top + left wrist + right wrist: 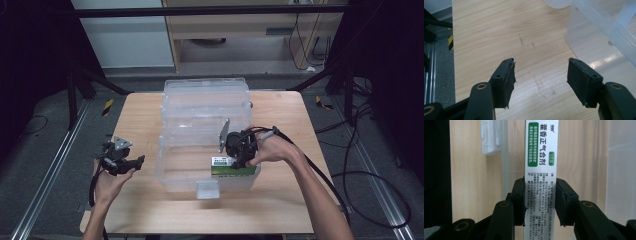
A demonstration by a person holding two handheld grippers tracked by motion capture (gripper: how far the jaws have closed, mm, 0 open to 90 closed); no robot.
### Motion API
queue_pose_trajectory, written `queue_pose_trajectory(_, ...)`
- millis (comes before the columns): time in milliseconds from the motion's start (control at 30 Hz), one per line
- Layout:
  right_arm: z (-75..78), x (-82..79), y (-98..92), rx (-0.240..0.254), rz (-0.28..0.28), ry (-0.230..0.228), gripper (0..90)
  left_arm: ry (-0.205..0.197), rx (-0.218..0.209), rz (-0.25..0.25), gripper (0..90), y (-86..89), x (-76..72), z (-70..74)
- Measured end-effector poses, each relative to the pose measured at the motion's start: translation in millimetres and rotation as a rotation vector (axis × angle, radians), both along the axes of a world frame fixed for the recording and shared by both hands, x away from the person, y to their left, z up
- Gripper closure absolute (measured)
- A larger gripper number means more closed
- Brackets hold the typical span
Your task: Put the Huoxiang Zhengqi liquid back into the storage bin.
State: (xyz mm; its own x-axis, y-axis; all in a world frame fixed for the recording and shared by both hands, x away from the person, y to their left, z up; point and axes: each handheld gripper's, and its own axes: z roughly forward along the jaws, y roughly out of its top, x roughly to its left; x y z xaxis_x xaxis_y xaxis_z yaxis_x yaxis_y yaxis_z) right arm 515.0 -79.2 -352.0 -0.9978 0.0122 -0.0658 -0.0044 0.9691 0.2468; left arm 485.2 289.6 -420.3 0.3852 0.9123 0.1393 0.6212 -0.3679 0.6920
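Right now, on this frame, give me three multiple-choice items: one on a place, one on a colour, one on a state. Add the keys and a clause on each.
1. Where is the medicine box?
A. At the near right corner of the clear plastic bin
B. On the bare table left of the bin
C. On the floor

2. What colours does the box show?
A. Red and black
B. White and green
C. Plain blue

3. How does the left gripper stand?
A. Shut on the box
B. Shut on the bin's rim
C. Open, nothing between its jaws

Keys: 1 A, the high view shows it there under the right gripper. 2 B, the right gripper view shows white card with green labels. 3 C, the left gripper view shows bare wooden table between the jaws.
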Motion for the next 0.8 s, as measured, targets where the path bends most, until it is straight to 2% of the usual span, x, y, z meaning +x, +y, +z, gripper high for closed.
queue_pose_trajectory(133,-4.3,0.3,1.7,-0.007,0.017,-0.004,63.7,0.001,0.001,-0.002,38.5,-0.3,0.2,-0.2)
queue_pose_trajectory(567,-14.7,-0.5,3.2,-0.019,0.014,0.004,63.4,0.006,0.005,-0.004,38.5,-1.4,0.9,-1.7)
queue_pose_trajectory(800,-19.9,-1.0,3.4,-0.014,0.02,-0.006,63.1,0.006,0.006,-0.005,38.5,-1.6,0.9,-1.8)
